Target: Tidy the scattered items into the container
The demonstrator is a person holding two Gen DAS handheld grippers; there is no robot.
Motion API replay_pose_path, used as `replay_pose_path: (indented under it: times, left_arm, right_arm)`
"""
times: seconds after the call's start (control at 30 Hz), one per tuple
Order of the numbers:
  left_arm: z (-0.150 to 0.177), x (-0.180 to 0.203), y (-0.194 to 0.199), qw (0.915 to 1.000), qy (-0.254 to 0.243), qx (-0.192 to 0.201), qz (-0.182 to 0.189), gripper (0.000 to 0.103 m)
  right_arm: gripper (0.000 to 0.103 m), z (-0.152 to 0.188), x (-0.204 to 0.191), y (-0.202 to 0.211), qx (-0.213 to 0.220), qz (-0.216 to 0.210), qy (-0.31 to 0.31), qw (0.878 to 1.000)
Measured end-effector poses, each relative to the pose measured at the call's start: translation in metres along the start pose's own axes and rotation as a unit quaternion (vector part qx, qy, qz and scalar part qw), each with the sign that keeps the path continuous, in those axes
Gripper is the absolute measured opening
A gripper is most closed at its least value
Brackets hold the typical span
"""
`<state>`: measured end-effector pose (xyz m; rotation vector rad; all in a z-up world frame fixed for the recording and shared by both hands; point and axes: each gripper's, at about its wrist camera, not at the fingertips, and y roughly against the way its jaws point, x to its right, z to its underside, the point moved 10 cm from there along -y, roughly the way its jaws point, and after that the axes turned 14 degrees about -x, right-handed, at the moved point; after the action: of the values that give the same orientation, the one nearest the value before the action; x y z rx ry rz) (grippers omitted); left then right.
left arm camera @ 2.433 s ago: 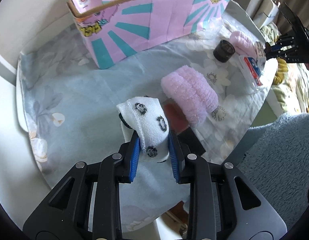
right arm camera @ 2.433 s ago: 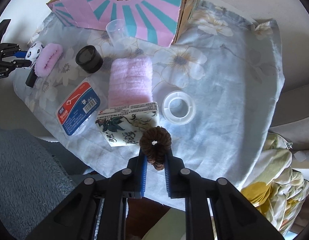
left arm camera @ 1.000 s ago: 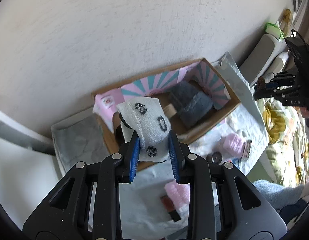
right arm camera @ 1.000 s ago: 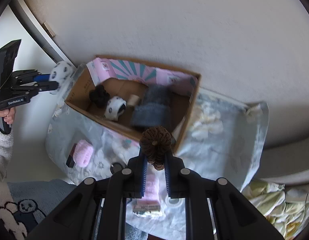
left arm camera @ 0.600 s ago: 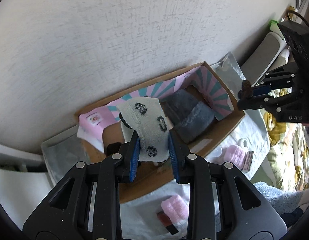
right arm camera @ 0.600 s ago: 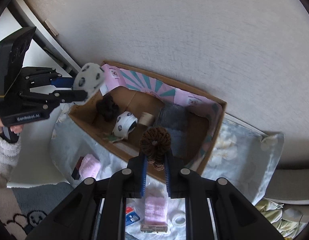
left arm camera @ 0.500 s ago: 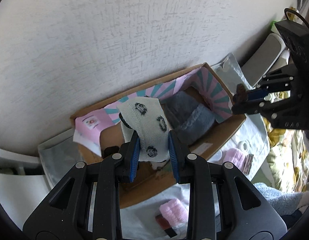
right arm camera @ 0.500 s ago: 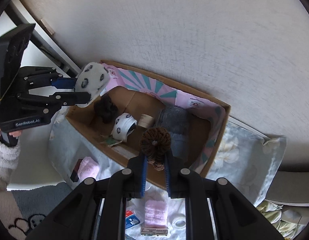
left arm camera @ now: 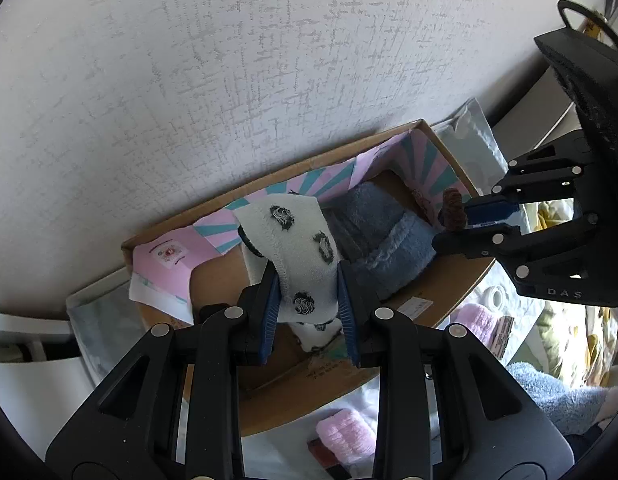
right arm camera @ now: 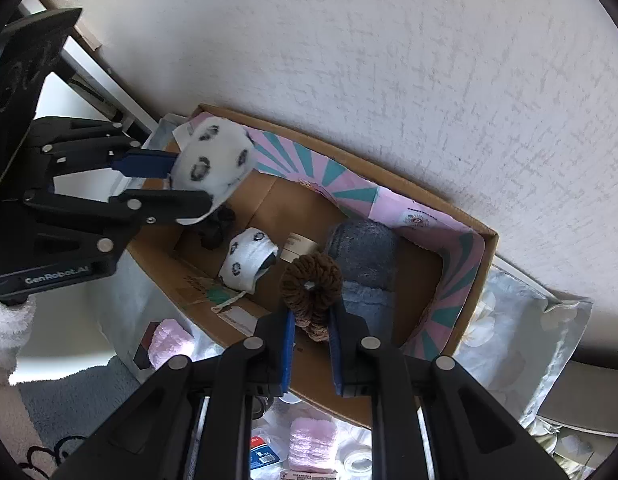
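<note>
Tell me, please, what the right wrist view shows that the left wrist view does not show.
Only the right wrist view shows the second spotted sock and a black item on the box floor, plus the tape roll. Only the left wrist view shows the right gripper from outside. Both show the cardboard box, the blue towel, the held spotted sock and brown scrunchie.

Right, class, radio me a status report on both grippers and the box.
Left gripper shut on panda-print sock; right gripper shut on brown scrunchie. Both above open cardboard box. Blue towel, matching sock already inside; nothing blocking.
</note>
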<state>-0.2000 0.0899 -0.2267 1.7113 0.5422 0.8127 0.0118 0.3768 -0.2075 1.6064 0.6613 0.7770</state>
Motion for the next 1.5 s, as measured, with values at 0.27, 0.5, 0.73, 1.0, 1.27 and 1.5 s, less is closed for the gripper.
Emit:
replay_pose_path:
  times: [0.27, 0.5, 0.73, 1.0, 1.27, 1.5]
  left_arm:
    - [0.0, -0.002, -0.007, 0.9999, 0.002, -0.004, -0.013, 0.025]
    - [0.0, -0.006, -0.007, 0.9996, 0.009, 0.001, -0.028, 0.025]
    - [0.001, -0.005, 0.002, 0.9991, 0.023, 0.02, -0.028, 0.102]
    - [0.006, -0.018, 0.01, 0.9974, 0.055, 0.03, -0.034, 0.103]
    - [0.013, -0.016, 0.023, 0.9966, 0.05, 0.049, -0.043, 0.103]
    - [0.024, -0.004, 0.03, 0.9965, 0.034, 0.052, -0.055, 0.103]
  right_arm:
    - [0.015, 0.002, 0.011, -0.008, -0.005, -0.006, -0.003, 1.0]
    - [0.016, 0.001, 0.012, -0.008, 0.002, -0.013, 0.009, 1.0]
    - [0.067, -0.002, 0.007, -0.011, 0.003, -0.034, 0.012, 0.999]
    - [0.085, 0.001, 0.023, -0.015, 0.0, 0.0, 0.0, 1.0]
    - [0.102, 0.003, 0.02, -0.013, 0.013, 0.0, 0.002, 1.0]
    - [0.102, 0.01, 0.016, -0.002, 0.04, -0.005, -0.001, 0.999]
